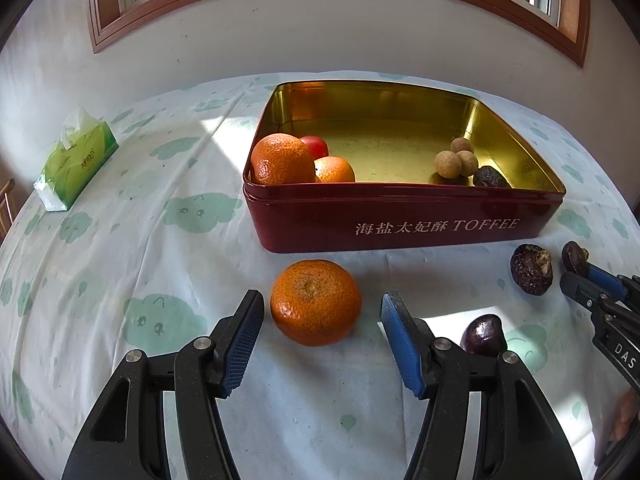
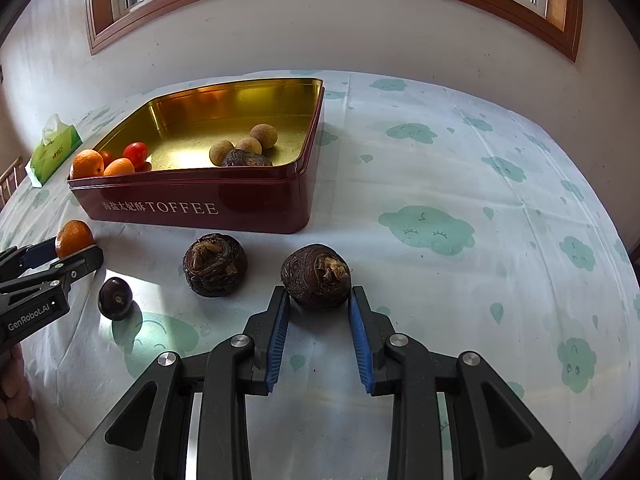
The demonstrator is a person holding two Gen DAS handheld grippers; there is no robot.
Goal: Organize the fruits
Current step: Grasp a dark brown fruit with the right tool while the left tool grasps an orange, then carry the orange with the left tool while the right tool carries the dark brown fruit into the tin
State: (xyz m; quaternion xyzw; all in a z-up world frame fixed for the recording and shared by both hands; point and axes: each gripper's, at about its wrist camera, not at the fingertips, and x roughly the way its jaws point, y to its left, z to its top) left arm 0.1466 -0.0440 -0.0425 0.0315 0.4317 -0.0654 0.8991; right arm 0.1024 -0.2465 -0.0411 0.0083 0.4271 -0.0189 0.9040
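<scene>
A red toffee tin (image 1: pixel 400 220), open and gold inside, sits on a counter (image 2: pixel 460 160) covered by a cloud-print cloth. Inside the tin, two mandarins (image 1: pixel 282 159) and small red tomatoes (image 2: pixel 136 153) are at its left end; three pale longans (image 1: pixel 458 158) and one dark, wrinkled water chestnut (image 1: pixel 491 177) are at its right end.

Four fruits remain outside, all in front of the tin. A loose mandarin (image 1: pixel 315 302) lies before the tin's left half, between the fingers of the left hand-held gripper (image 1: pixel 322 334), which stands wide with gaps on both sides and grips nothing. Two more water chestnuts lie before the tin's right half. The right hand-held gripper (image 2: pixel 319 312) is closed narrow on the right-hand one (image 2: pixel 316 277), its blue pads (image 2: pixel 280 320) pressing only the near flanks. The other water chestnut (image 2: pixel 215 265) and a dark purple round fruit (image 2: pixel 115 298) lie untouched between the two grippers.

Risks, as a judgement: the water chestnut is round and held near the fingertips, so it may squirt forward or drop when lifted over the tin's wall. The mandarin could roll away if one finger touches it first. The two grippers work close together and could collide.
</scene>
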